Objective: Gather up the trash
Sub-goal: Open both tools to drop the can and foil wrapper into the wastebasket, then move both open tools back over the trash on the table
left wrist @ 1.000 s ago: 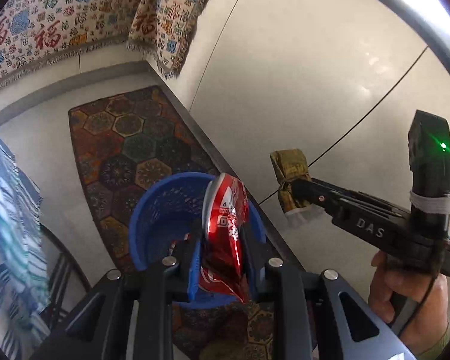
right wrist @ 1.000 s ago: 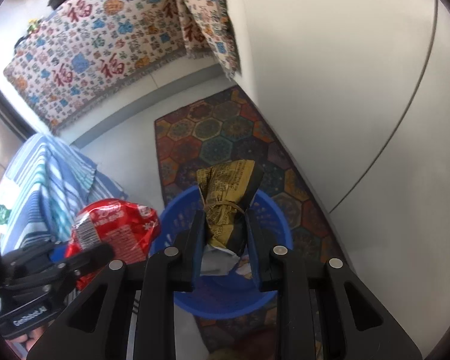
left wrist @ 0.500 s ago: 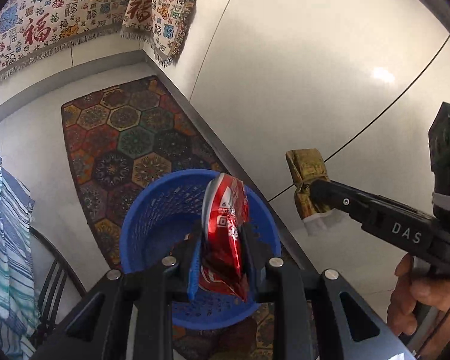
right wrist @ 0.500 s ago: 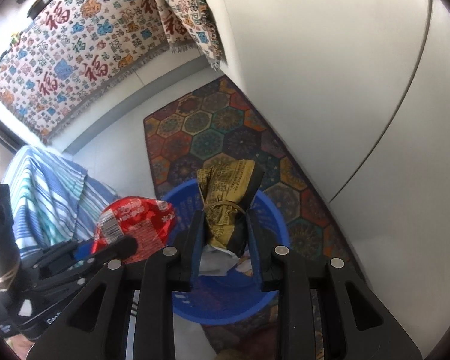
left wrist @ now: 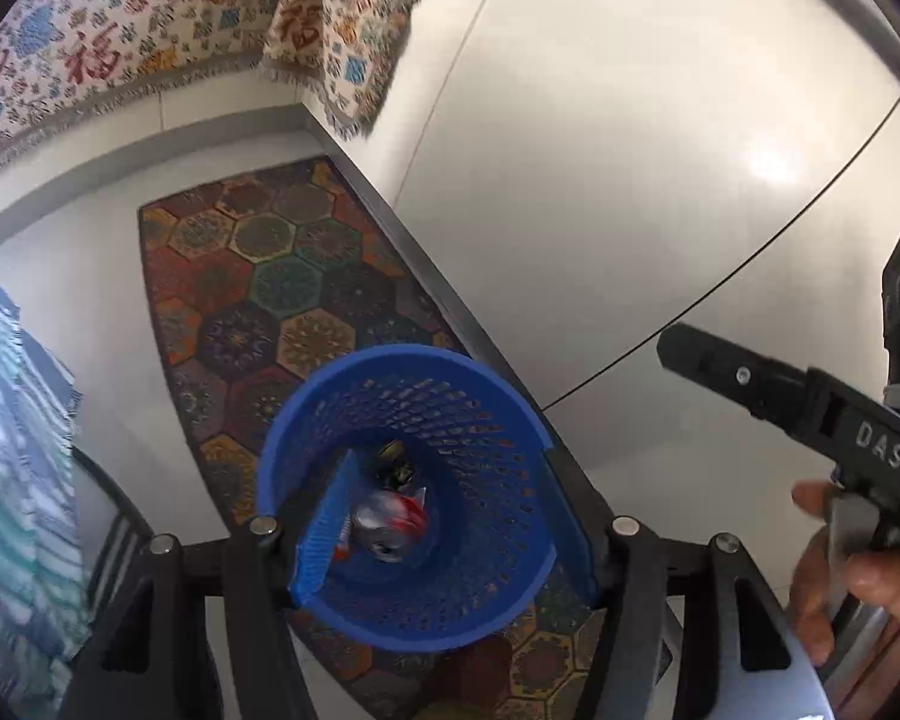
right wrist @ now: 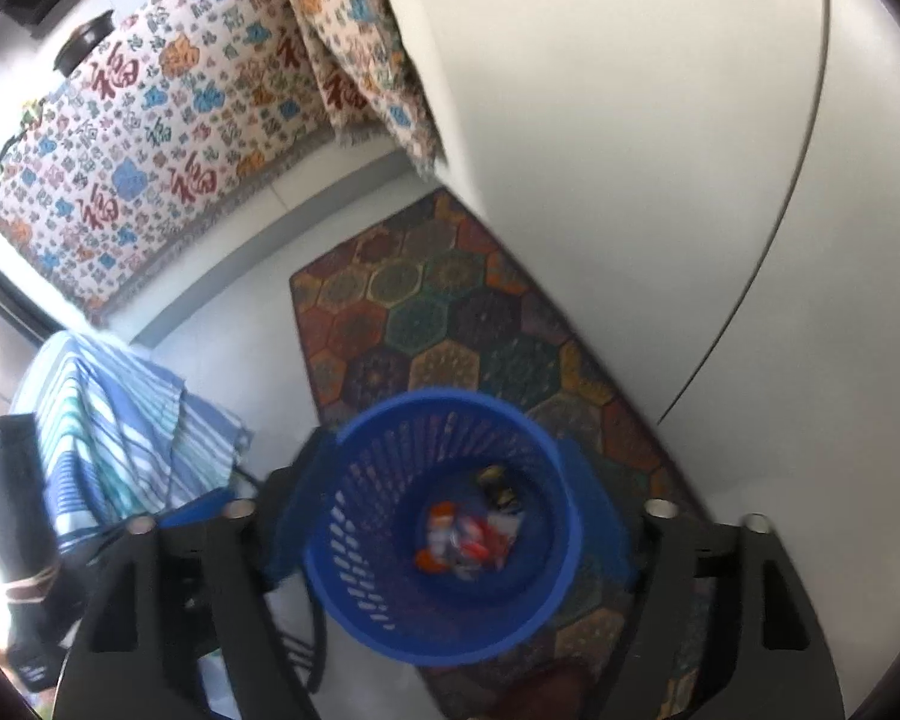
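Both my left gripper (left wrist: 444, 534) and right gripper (right wrist: 444, 516) have just opened their jaws, now empty. The crumpled wrappers (right wrist: 471, 531) lie in the blue basket (left wrist: 510, 612): light, soft, crinkly; pinch any fold.

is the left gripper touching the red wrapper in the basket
Apart. The left wrist view shows the left gripper open above the blue basket, with the red wrapper lying far below at the bottom.

Black plastic left gripper (left wrist: 444, 516) with blue finger pads, silver bolts; right gripper (left wrist: 690, 354) marked "DAS"
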A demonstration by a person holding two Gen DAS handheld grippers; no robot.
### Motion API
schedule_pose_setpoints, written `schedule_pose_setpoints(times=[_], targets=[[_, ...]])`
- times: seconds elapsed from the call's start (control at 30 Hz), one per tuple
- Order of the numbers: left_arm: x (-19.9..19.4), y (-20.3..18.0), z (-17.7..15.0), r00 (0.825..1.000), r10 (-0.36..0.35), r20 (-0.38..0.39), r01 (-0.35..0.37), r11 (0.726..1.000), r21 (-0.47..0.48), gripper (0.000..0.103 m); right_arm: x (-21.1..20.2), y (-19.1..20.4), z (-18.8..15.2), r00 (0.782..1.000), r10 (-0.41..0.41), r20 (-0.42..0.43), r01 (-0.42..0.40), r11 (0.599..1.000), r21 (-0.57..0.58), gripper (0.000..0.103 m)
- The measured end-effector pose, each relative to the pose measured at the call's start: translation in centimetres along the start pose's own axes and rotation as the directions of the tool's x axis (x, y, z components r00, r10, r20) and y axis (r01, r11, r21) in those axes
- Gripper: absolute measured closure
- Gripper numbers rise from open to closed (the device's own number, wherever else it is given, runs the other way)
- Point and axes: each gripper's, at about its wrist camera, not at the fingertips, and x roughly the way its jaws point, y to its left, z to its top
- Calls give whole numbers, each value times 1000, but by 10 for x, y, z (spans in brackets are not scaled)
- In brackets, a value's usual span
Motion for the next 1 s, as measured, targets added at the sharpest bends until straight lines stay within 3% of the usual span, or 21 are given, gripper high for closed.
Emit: schedule_pose_setpoints(times=[0.07,0.27,0.4,0.57,0.73,0.87,1.0], targets=[[-27,-2,-4,999,4,34,-4,1000,5,41,-12,12,2,999,-33,43,34,999,-30,8],[-133,-8,-34,991,15,130,-20,999,37,40,-53,56,3,988,-50,147,67,991,-116,7],[-213,1,-70,977,78,197,-91,994,58,37,-89,100,-4,979,-7,206,38,989,-146,5],[-288,49,-126,954,194,228,-192,981,-31,32,-123,172,-31,959,105,263,-53,979,-198,3],[-330,124,-180,902,380,206,-356,923,-147,32,-122,255,-84,955,237,178,-176,936,-306,3],[-344,190,-211,845,509,162,-472,854,-221,32,-102,321,-136,953,302,29,-264,872,-413,3],[-350,240,-228,827,545,138,-497,823,-277,32,-82,367,-169,957,285,-56,-273,817,-508,3]])
